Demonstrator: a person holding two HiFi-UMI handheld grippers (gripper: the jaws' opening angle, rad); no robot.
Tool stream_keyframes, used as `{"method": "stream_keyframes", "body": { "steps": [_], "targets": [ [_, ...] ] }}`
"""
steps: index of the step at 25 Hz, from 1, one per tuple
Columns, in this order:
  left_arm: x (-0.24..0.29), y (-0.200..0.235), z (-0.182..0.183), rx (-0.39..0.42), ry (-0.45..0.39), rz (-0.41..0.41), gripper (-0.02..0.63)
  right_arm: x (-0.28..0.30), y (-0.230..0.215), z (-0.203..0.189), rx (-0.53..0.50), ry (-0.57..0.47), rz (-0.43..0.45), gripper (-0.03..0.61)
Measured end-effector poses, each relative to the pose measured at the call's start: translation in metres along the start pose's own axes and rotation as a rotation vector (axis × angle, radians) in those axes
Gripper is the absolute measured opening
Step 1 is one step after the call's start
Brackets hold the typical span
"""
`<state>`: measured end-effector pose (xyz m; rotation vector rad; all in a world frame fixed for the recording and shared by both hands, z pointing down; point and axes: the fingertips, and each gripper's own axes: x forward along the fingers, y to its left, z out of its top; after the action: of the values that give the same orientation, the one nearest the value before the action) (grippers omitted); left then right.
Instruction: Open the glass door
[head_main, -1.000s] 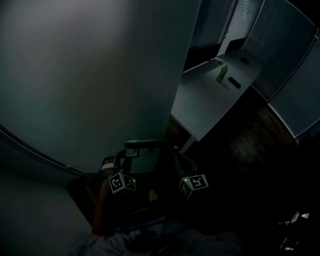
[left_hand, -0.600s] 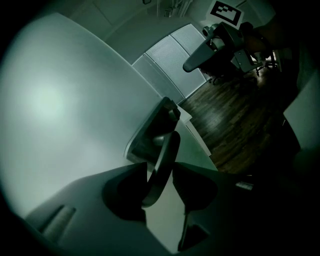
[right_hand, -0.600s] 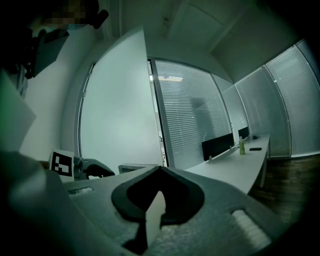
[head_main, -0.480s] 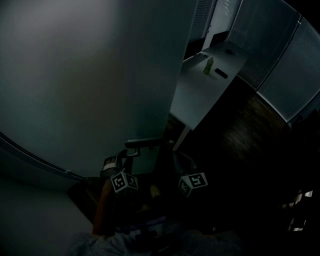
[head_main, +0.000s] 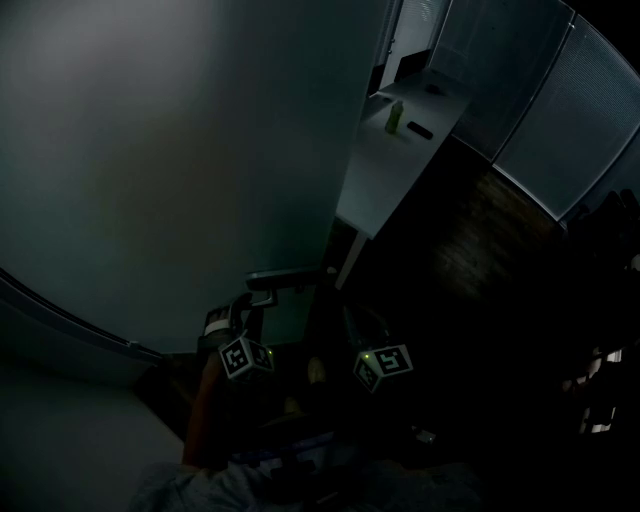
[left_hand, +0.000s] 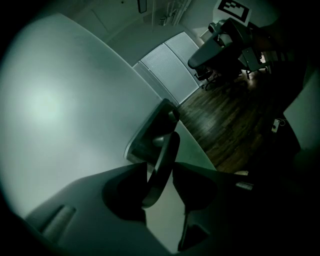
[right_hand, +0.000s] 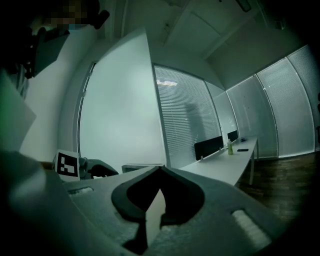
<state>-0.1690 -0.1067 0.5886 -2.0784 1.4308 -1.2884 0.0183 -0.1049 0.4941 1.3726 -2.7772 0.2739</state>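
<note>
Head view: the frosted glass door (head_main: 180, 170) fills the left side, and its free vertical edge runs down to the handle (head_main: 285, 279). The left gripper (head_main: 262, 298) is at that handle. The right gripper (head_main: 352, 318) hangs just beside it, off the door. Past the door's edge lies dark wood floor (head_main: 470, 240), open as far as a white desk (head_main: 390, 170).

Left gripper view: the jaws stand part-way closed, clamped on the lever handle (left_hand: 162, 162), which runs up between them. To the right the floor (left_hand: 235, 130) is bare.

Right gripper view: the jaw tips meet with nothing between them. The door's edge stands ahead, with window blinds (right_hand: 185, 115) and the desk (right_hand: 225, 167) beyond.
</note>
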Motion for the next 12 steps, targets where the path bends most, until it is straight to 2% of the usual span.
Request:
{"method": "stream_keyframes", "body": {
  "steps": [4, 12],
  "targets": [
    [-0.019, -0.015, 0.001, 0.001, -0.011, -0.002, 0.167, -0.033, 0.003, -0.001, 0.003, -0.014, -0.038, 0.002],
    [-0.025, -0.019, 0.004, 0.005, -0.025, -0.018, 0.172, -0.052, -0.005, -0.007, 0.006, 0.001, -0.078, 0.002]
  ]
}}
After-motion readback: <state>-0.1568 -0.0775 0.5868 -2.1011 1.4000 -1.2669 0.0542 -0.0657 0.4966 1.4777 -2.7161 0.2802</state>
